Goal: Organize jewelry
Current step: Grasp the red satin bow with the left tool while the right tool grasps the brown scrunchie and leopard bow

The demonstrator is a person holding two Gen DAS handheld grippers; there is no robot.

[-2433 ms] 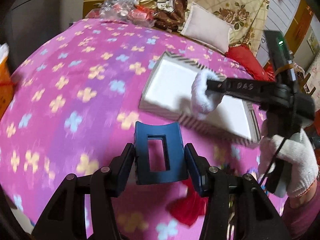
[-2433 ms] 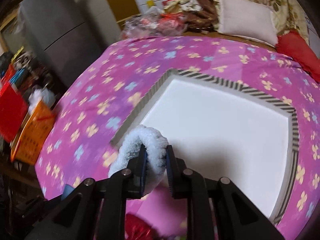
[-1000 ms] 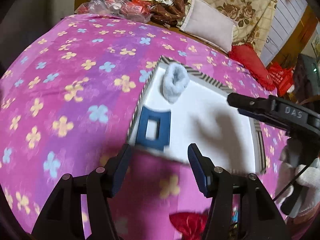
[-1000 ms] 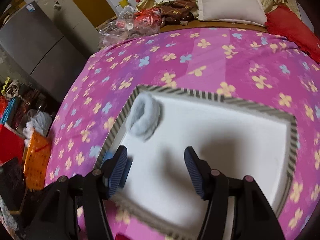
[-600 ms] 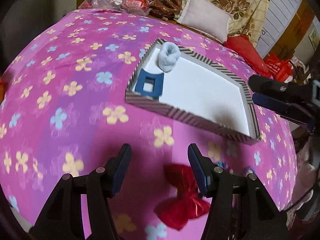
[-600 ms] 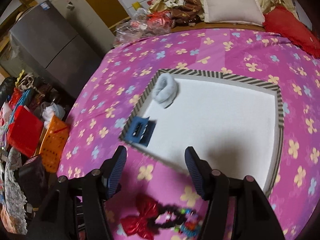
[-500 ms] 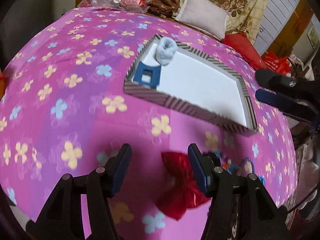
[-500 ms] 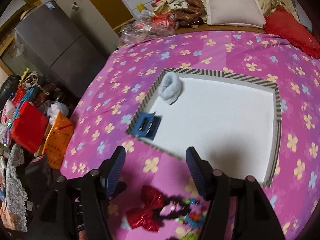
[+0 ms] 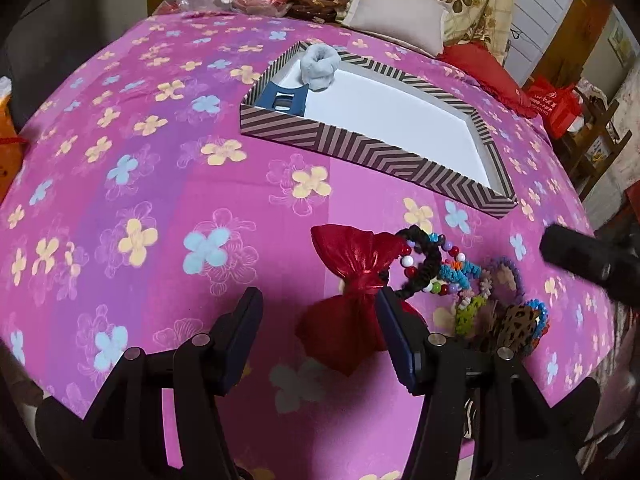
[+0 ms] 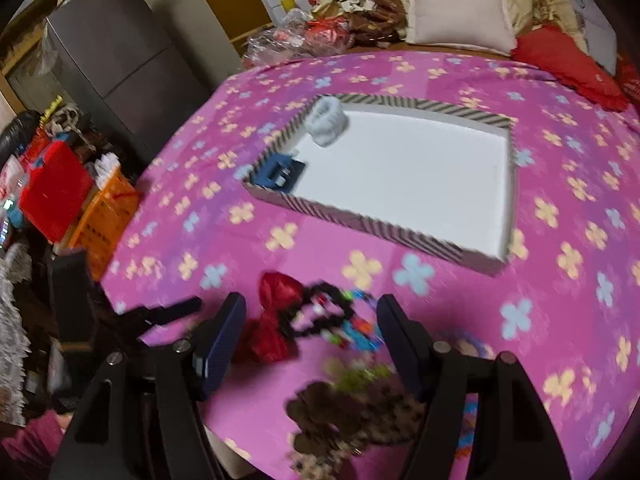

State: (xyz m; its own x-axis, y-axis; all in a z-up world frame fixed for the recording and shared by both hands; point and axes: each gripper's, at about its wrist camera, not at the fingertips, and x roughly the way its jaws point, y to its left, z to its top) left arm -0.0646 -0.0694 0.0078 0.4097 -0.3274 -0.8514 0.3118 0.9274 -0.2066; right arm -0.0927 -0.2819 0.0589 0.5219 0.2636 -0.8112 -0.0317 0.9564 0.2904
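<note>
The left tool (image 9: 318, 334) hung with its fingers spread apart and nothing between them, just above the pink flowered cloth (image 9: 140, 184) covering the worktop. A red bow (image 9: 354, 280) lay on the cloth directly ahead of it, partly framed by the two fingers. Touching the bow's right side was a black beaded bracelet (image 9: 424, 260), and beyond that a tangle of coloured hair ties (image 9: 480, 284) and a leopard-print scrunchie (image 9: 516, 320), all bunched together near the worktop's front edge.

The right tool (image 10: 308, 330) was likewise released and empty, poised over the same heap; its view was blurred, so the small pieces could not be told apart there.

Further back on the cloth sat a striped tray (image 9: 360, 148) with a white floor. In its far left corner lay a fluffy pale-blue scrunchie (image 9: 320, 66), and just in front of that, against the left wall, a dark blue clip (image 9: 284, 98). The rest of the jewelry was outside the tray.
</note>
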